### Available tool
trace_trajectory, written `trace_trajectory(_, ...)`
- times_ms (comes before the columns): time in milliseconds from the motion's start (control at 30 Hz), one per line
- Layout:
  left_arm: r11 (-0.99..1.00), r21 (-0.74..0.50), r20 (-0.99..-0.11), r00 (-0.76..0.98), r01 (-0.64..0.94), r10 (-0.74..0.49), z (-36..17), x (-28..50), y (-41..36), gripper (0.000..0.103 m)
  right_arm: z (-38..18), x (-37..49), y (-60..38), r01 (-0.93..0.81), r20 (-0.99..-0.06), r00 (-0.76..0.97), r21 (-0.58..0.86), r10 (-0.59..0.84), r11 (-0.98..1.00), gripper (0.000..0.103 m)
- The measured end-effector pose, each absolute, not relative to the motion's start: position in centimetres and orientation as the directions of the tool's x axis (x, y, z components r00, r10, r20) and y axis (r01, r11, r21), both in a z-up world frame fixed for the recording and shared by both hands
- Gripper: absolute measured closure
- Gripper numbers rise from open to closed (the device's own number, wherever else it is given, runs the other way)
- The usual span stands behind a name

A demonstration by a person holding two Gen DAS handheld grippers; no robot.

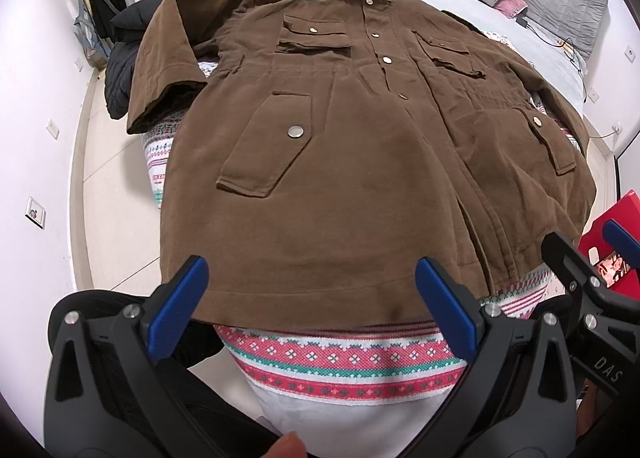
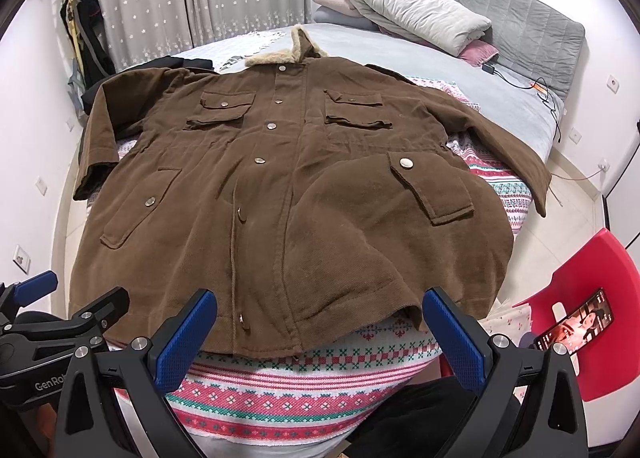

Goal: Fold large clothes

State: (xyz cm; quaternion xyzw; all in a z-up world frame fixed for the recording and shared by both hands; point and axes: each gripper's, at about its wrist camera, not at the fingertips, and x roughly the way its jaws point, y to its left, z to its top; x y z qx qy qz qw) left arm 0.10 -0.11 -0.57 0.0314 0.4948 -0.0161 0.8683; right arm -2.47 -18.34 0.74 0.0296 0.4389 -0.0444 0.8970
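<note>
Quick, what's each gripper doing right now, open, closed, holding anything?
Left gripper: open, holding nothing, at the hem of the brown fur-collared coat.
Right gripper: open, holding nothing.

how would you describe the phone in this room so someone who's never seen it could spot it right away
Start at the bed, where the brown button-front coat lies spread flat on a patterned knit blanket. Beside the bed's near corner, on the coat's right, stands a red plastic chair. The slim dark smartphone lies on its seat, the only thing with a lit screen.
</note>
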Motion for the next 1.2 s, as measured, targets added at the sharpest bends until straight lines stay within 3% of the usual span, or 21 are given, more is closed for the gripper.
trace_trajectory(333, 0.995, 0.085, -0.861, 0.507, 0.055, 0.045, -1.1, 0.0, 0.3, 0.000, 0.7, -2.4, -18.4, 0.105, -0.790, 0.611, 0.017, -0.051, 0.994, 0.000)
trace_trajectory(500, 0.977, 0.207, -0.838, 0.525, 0.053, 0.149, -0.7, -0.1, 0.8, 0.000, 0.6, -2.2, -18.9, 0.098, -0.789, 0.612, 0.021, -0.043, 0.995, 0.000)
trace_trajectory(667, 0.983, 0.063, -0.871, 0.490, 0.174, -0.031, -0.8, 1.0, 1.5, 0.000, 0.8, -2.3, -20.2, -0.017, -0.727, 0.686, 0.042, 0.043, 0.999, 0.000)
trace_trajectory(867, 0.982, 0.062, -0.818, 0.573, 0.177, -0.052, 0.1, 3.8, 5.1, 0.000, 1.8, -1.6, -24.1, -0.142, -0.717, 0.654, 0.198, 0.242, 0.970, 0.000)
trace_trajectory(1200, 0.953, -0.151, -0.886, 0.392, 0.264, -0.249, -4.7, 10.2, 13.8, 0.002, -0.7, 2.5, -38.9, -0.067, -0.770, 0.573, 0.296, 0.280, 0.953, 0.000)
